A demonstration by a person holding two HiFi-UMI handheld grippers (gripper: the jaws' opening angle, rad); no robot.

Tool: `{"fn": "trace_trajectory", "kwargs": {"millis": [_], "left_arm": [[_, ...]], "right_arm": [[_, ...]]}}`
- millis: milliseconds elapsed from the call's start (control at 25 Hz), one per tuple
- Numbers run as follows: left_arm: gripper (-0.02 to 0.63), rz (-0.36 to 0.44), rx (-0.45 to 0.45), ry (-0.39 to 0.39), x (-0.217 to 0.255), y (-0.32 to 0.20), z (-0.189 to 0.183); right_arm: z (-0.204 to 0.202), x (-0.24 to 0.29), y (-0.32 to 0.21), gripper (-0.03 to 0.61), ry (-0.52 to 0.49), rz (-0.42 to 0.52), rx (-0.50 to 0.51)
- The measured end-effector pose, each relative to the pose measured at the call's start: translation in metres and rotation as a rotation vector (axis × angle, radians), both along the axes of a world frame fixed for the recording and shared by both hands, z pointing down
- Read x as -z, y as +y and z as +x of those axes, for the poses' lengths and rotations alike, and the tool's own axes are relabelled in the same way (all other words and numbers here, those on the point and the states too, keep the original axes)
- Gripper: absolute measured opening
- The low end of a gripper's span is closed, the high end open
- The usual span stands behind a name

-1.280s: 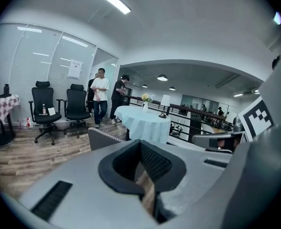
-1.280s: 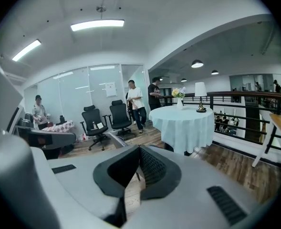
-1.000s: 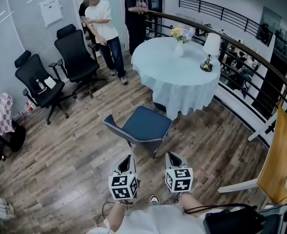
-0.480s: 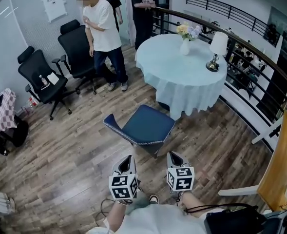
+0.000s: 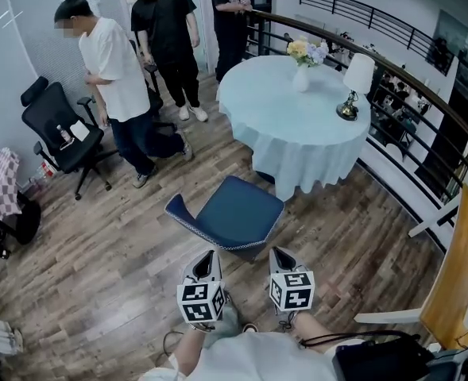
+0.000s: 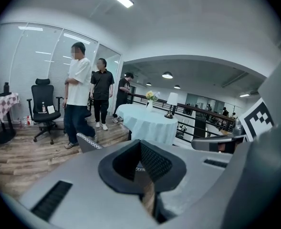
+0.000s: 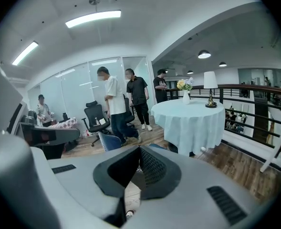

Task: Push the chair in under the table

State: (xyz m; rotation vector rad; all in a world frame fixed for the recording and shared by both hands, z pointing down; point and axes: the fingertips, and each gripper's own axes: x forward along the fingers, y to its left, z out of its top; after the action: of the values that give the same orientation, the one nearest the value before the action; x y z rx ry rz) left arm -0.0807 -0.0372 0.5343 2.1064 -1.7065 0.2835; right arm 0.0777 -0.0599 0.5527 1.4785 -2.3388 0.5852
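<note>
Floorboards run beneath blue chair and cloth-draped table.

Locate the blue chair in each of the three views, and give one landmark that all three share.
Head view: blue chair at centre, just below the table.
Left gripper view: only its trimmed back edge shows, lower left of centre, above the left tool.
Right gripper view: its back peeks over the right tool, left of centre.
Shared landmark: round table with pale cloth.
</note>
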Motion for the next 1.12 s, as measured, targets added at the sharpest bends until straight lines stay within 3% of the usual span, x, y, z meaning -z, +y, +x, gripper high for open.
{"fn": "trace_trajectory", "kwargs": {"millis": [760, 1120], "left_arm": [[0.005, 0.017, -0.066, 0.035, 0.002, -0.126, -0.06], [0.005, -0.014, -0.119, 0.032, -0.008, -0.162, -0.073]], "right_arm": [[-0.061, 0.013, -0.116, 0.017, 0.009, 0.018, -0.059], [-0.072, 0.002, -0.139, 0.017, 0.006, -0.016, -0.096]]}}
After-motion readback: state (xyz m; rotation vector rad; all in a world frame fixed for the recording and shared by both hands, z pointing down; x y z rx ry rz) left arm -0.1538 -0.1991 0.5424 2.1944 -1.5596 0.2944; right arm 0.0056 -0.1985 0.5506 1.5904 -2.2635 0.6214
